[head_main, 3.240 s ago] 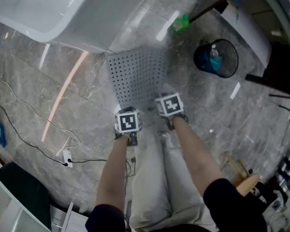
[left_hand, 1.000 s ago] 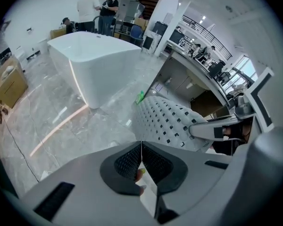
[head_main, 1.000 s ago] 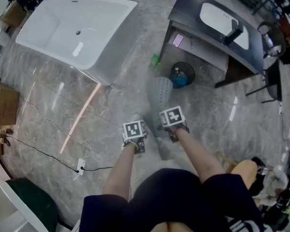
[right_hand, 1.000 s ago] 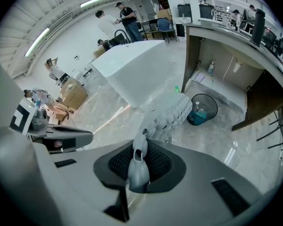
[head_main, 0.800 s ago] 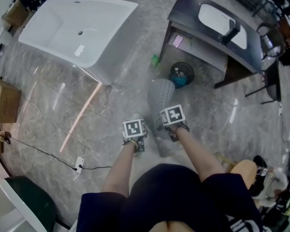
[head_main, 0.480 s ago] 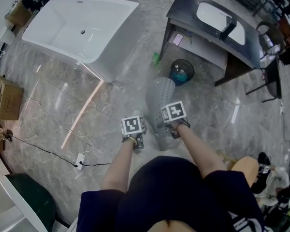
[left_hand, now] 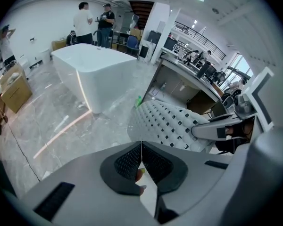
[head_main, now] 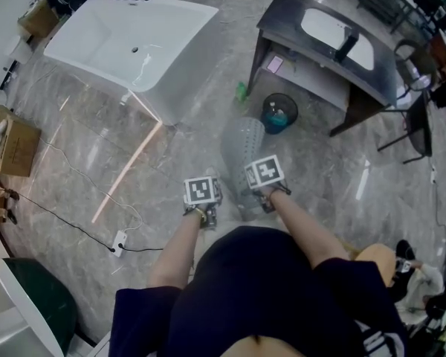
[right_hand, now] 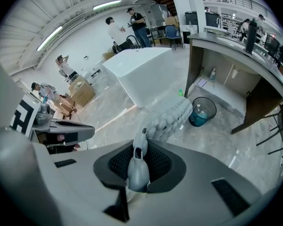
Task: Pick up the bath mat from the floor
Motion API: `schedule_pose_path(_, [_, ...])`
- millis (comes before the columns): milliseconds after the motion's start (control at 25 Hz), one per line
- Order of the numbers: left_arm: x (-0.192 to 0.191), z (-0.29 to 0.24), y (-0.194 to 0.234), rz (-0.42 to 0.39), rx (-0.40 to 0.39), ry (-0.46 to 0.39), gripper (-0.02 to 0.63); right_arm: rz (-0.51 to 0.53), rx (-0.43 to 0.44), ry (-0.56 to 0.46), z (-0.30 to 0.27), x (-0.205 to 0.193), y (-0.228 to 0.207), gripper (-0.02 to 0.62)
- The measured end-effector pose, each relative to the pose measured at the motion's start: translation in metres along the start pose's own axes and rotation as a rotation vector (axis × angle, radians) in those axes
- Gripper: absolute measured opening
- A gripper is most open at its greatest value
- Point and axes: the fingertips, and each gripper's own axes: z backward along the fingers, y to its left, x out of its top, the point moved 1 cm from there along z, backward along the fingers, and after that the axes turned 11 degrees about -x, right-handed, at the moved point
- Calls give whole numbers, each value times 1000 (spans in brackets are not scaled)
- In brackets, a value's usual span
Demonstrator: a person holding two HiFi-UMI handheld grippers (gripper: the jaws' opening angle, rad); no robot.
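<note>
The bath mat (head_main: 242,153) is grey with rows of holes. It hangs curled between my two grippers, its far end drooping toward the floor. My left gripper (head_main: 202,201) is shut on a thin corner of the mat's near edge, a pale strip showing between the pads (left_hand: 141,160). My right gripper (head_main: 264,183) is shut on a bunched grey fold of the mat (right_hand: 137,166). In the left gripper view the mat (left_hand: 170,122) arches over to the right gripper (left_hand: 221,128). From the right gripper the mat (right_hand: 169,119) shows its nubbed underside.
A white bathtub (head_main: 134,47) stands at the back left, a dark vanity (head_main: 282,21) with a sink at the back right. A bin (head_main: 279,113) and a green bottle (head_main: 241,91) sit by the vanity. A cable and power strip (head_main: 117,242) lie left. Several people stand beyond the tub.
Earlier the mat lay flat on the floor with both grippers at its near edge. Since then both grippers have risen with it and the mat now hangs curled.
</note>
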Motion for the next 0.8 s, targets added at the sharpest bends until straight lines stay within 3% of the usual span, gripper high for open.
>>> schedule_pose_path(280, [-24,12,-11,59,-8,16,2,3,12,-28,9,-9,-1,52])
schedule_pose_path(400, [-55,15,-22,140,-42,111,2,0,12,-40,9,-13,-1,52])
schedule_pose_path(520, [-28,16,-11,47,1,-20,2,-6,26,-40,10,-16,0,52])
schedule_pose_path(600, [-24,17,-8,27,18,-46,2,-14,29,-43,11,-17,-1,52])
schedule_pose_path(800, [-54,15,-23,132,-42,63,3,-20,27,-50,14,-20,-3,52])
